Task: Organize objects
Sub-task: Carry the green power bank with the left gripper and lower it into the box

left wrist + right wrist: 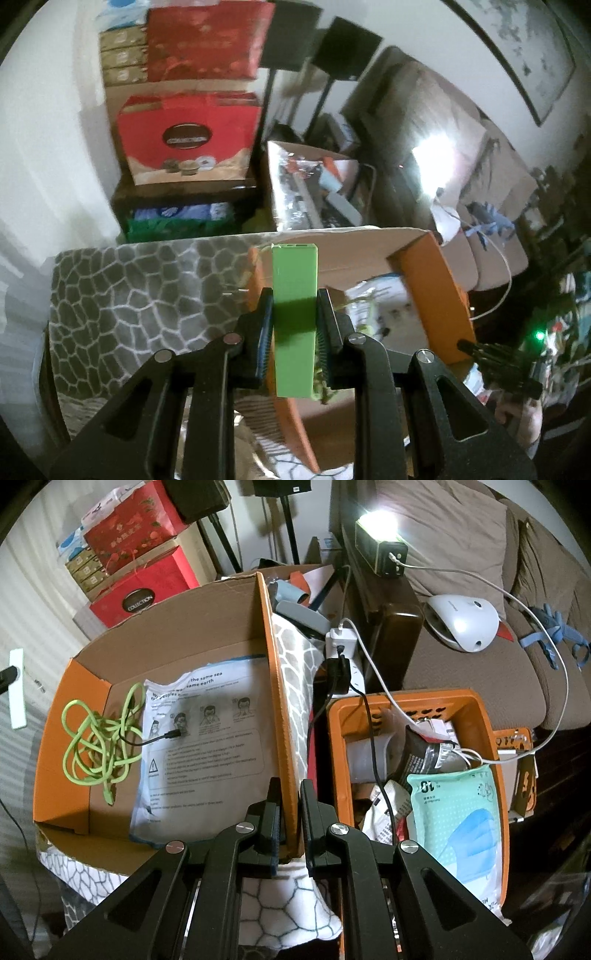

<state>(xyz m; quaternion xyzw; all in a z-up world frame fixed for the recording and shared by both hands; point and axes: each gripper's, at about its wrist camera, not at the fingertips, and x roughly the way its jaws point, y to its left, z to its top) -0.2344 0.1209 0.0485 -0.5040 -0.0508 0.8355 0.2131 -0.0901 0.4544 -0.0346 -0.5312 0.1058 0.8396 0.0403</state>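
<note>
Left gripper (295, 328) clamps green power bank (294, 317) mid-length: rigid, smooth, likely slippery. Right gripper (290, 823) pinches cardboard box (284, 716) wall.

This is a lived-in home, a cluttered living room. A brown sofa (480, 554) with loose cushions fills the upper right of the right wrist view, a framed picture (517, 55) hangs on the wall at the upper right of the left wrist view, and red gift boxes (188, 136) are stacked on a dark shelf at upper left. Two black speakers on stands (321, 48) stand at the top centre, and a power strip (343, 653) with chargers sits mid-frame.
</note>
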